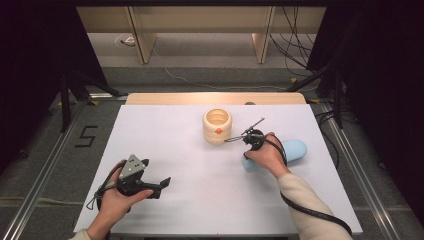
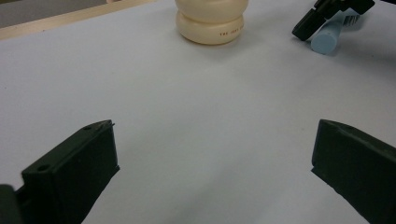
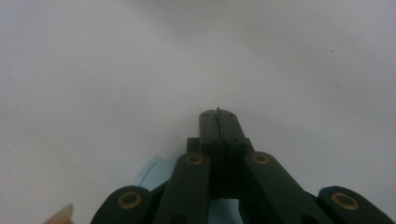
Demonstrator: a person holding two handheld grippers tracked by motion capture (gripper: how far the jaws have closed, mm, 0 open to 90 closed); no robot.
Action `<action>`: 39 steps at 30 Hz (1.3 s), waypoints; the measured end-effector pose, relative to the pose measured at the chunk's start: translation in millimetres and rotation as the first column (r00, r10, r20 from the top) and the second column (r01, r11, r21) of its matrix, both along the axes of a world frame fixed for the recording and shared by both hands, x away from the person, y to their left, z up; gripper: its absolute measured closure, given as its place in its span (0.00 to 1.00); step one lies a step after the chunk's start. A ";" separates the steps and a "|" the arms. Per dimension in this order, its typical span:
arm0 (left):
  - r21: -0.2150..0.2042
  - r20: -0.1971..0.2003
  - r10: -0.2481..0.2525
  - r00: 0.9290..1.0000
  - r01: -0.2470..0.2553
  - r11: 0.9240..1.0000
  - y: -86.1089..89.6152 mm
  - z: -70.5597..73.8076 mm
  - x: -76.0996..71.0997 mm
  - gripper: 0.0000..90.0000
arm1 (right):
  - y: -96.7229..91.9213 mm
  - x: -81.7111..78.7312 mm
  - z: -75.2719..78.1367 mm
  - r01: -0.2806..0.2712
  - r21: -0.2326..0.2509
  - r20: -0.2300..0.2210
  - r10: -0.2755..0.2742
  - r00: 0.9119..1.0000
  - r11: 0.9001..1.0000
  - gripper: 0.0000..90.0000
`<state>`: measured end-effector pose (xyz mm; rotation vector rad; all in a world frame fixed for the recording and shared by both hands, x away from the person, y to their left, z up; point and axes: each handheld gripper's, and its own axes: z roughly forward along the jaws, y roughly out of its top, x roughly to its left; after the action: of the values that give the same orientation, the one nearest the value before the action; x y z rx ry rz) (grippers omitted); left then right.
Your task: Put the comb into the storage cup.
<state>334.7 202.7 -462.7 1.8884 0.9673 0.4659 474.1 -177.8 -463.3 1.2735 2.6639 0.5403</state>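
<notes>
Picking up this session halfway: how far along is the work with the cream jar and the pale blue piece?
Nothing looks finished: the cream jar stands open on the white table and the pale blue piece lies apart, beside it. In hand: the right tongs, shut and empty, are down next to that blue piece. The left tongs wait open. Left, probably: gripping the piece and bringing it to the jar.

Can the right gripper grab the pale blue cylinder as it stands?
Probably not yet: the right gripper is shut with nothing between its jaws and sits over the pale blue cylinder, pointing past it at bare tabletop.
</notes>
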 end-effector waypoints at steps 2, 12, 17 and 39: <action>-0.002 -0.001 0.001 1.000 -0.001 1.000 0.0 -0.2 0.4 0.00 | -0.1 0.0 0.5 0.001 -0.003 -0.006 -0.001 1.000 1.000 1.00; -0.002 -0.001 0.001 1.000 -0.001 1.000 -0.2 -0.2 0.3 0.00 | -2.3 -5.7 2.8 -0.005 -0.028 -0.049 0.004 0.999 1.000 1.00; -0.002 -0.001 0.002 1.000 -0.002 1.000 -0.3 -0.2 0.4 0.00 | -8.4 -16.1 4.0 -0.015 -0.040 -0.071 0.012 0.997 0.999 1.00; 0.003 -0.003 -0.003 1.000 0.003 1.000 -3.2 0.0 -1.1 0.00 | -64.5 -73.6 7.2 -0.003 -0.070 -0.084 -0.003 0.996 0.998 1.00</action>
<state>333.7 199.4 -462.7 1.8936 0.9663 0.4633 400.6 -242.3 -456.2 1.3039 2.7246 0.3979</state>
